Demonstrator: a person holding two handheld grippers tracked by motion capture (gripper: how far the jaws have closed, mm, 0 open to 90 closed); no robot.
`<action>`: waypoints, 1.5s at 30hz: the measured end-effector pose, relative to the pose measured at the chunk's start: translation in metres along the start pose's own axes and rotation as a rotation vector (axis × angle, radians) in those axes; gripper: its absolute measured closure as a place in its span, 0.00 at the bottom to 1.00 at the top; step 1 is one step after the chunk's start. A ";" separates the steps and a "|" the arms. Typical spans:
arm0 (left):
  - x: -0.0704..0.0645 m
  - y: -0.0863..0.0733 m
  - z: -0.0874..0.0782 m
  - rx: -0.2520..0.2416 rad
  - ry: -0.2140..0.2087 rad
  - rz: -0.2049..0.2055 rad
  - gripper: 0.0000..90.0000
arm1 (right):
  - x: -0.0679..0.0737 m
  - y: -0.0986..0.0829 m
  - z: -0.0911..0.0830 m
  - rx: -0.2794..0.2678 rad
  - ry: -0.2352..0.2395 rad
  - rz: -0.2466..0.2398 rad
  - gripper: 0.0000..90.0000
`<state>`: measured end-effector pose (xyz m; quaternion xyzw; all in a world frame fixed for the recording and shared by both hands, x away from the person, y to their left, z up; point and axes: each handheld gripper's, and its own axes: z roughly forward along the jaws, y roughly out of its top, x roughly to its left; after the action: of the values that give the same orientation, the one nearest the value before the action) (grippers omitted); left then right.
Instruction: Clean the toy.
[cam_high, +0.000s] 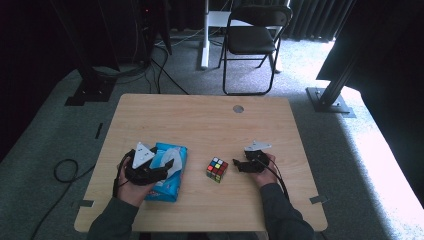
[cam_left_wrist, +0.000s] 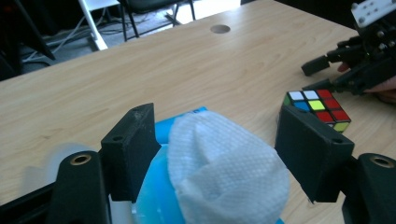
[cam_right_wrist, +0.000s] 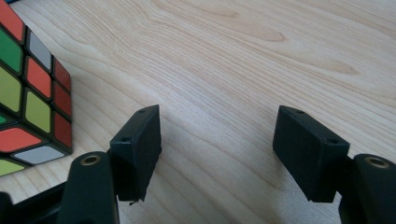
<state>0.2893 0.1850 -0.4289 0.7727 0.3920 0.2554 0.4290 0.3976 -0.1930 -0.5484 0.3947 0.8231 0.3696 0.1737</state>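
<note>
A blue tissue pack (cam_high: 167, 177) lies at the table's front left, with a white tissue (cam_left_wrist: 224, 172) sticking up out of it. My left gripper (cam_high: 167, 166) hovers over the pack, open, its jaws standing on either side of the tissue (cam_left_wrist: 215, 135) without pinching it. A scrambled puzzle cube (cam_high: 217, 169) sits right of the pack, and appears too in the left gripper view (cam_left_wrist: 320, 108) and the right gripper view (cam_right_wrist: 32, 93). My right gripper (cam_high: 236, 165) is just right of the cube, low over the wood. It is open (cam_right_wrist: 217, 126) with bare table between the jaws.
The wooden table (cam_high: 200, 120) has a round cable hole (cam_high: 238, 108) at its far middle. A black folding chair (cam_high: 252, 37) stands on the carpet beyond the table. Cables (cam_high: 65, 170) trail on the floor at the left, and metal stand bases (cam_high: 330, 100) flank the table.
</note>
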 end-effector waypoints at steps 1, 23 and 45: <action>-0.002 -0.001 0.002 0.006 -0.005 -0.001 0.31 | 0.000 0.000 0.000 0.000 0.000 0.000 0.36; -0.014 -0.027 0.035 0.151 -0.010 -0.010 0.23 | 0.000 0.000 0.000 0.001 0.004 0.000 0.35; 0.005 -0.030 0.032 0.155 0.053 -0.119 0.74 | 0.000 0.000 0.000 0.001 0.004 -0.001 0.35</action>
<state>0.3034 0.1838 -0.4700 0.7719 0.4670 0.2188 0.3717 0.3974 -0.1930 -0.5484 0.3937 0.8237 0.3702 0.1719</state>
